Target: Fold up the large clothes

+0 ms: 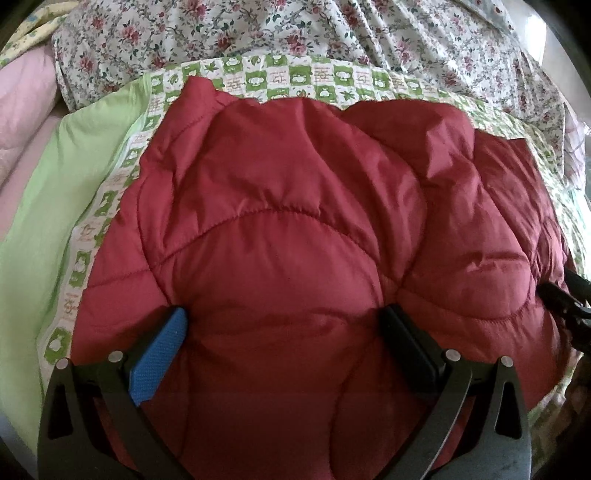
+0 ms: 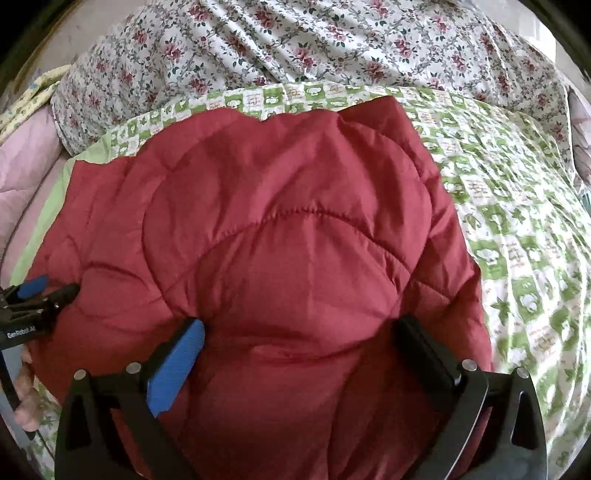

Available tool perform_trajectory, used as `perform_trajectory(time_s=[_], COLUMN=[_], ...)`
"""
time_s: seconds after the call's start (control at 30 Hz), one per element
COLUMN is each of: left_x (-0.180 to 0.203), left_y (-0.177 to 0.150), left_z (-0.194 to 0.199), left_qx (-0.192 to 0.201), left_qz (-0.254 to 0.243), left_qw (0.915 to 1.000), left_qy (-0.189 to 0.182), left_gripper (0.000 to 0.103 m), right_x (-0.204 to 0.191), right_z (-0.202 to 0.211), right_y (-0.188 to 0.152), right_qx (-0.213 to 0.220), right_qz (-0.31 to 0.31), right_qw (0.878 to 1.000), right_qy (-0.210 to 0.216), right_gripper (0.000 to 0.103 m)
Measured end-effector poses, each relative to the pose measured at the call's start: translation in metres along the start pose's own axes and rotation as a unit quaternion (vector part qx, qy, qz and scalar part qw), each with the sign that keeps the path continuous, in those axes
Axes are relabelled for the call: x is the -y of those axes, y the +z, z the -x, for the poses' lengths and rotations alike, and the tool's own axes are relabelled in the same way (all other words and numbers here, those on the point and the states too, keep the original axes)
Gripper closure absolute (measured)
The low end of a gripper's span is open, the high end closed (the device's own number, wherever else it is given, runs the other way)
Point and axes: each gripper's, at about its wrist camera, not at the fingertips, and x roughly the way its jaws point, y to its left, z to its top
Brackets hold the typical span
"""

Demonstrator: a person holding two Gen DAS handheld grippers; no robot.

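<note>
A dark red quilted puffy jacket lies spread on a green-and-white patterned sheet; it fills the right wrist view too. My left gripper is wide open, its blue pad and black finger resting on the jacket's near part. My right gripper is also wide open over the jacket's near part, with its blue pad on the left. The left gripper shows at the right wrist view's left edge; the right gripper shows at the left wrist view's right edge.
A floral white-and-pink cover is bunched behind the jacket. Pink bedding and a plain green strip lie on the left. The patterned sheet stretches out to the jacket's right.
</note>
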Motion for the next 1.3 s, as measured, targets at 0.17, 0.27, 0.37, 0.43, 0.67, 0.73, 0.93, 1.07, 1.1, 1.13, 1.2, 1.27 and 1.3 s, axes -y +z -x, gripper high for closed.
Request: perform_trajectory(time_s=[0.17, 0.27, 0.37, 0.43, 0.67, 0.73, 0.93, 1.07, 1.1, 1.13, 1.2, 1.27, 1.3], left_x=[-0.007, -0.004, -0.005, -0.004, -0.002, 0.000, 0.001, -0.002, -0.002, -0.002, -0.001, 0.002, 0.002], left_y=[-0.015, -0.026, -0.030, -0.029, -0.041, -0.048, -0.080, -0.094, -0.098, -0.101, -0.106, -0.108, -0.108], left_z=[0.032, 0.036, 0.027, 0.026, 0.058, 0.071, 0.108, 0.114, 0.116, 0.118, 0.121, 0.126, 0.129], left_qx=[0.015, 0.007, 0.002, 0.002, 0.009, 0.016, 0.031, 0.013, 0.008, 0.003, -0.004, -0.012, -0.016], left_qz=[0.016, 0.006, 0.003, 0.002, -0.001, -0.009, -0.027, -0.029, -0.031, -0.033, -0.036, -0.036, -0.036], left_qw=[0.9992, 0.9994, 0.9994, 0.9995, 0.9996, 0.9995, 0.9991, 0.9994, 0.9994, 0.9993, 0.9991, 0.9987, 0.9984], left_qy=[-0.032, -0.032, -0.034, -0.032, -0.028, -0.024, -0.002, 0.008, 0.012, 0.015, 0.024, 0.035, 0.042], left_gripper=[0.000, 0.000, 0.000, 0.000, 0.000, 0.000, 0.000, 0.000, 0.000, 0.000, 0.000, 0.000, 0.000], right_x=[-0.004, -0.001, 0.005, 0.002, -0.004, -0.011, -0.027, -0.031, -0.032, -0.034, -0.037, -0.041, -0.044], right_z=[0.031, 0.021, 0.010, 0.011, 0.056, 0.075, 0.118, 0.131, 0.133, 0.135, 0.139, 0.145, 0.149], right_y=[-0.010, -0.018, -0.022, -0.020, -0.030, -0.036, -0.058, -0.078, -0.083, -0.087, -0.094, -0.098, -0.099], right_qx=[0.011, -0.020, -0.034, -0.033, -0.002, 0.010, 0.025, 0.014, 0.008, 0.002, -0.010, -0.017, -0.019], right_qz=[0.010, 0.020, 0.011, 0.012, 0.006, 0.021, 0.055, 0.060, 0.061, 0.061, 0.064, 0.069, 0.073], right_qw=[1.000, 1.000, 0.999, 0.999, 0.999, 0.998, 0.996, 0.995, 0.995, 0.995, 0.995, 0.995, 0.994], right_qy=[0.013, 0.001, 0.012, 0.008, 0.043, 0.051, 0.071, 0.081, 0.082, 0.083, 0.080, 0.076, 0.073], right_gripper=[0.001, 0.001, 0.000, 0.000, 0.001, 0.001, 0.000, 0.000, 0.000, 0.000, 0.000, 0.000, 0.000])
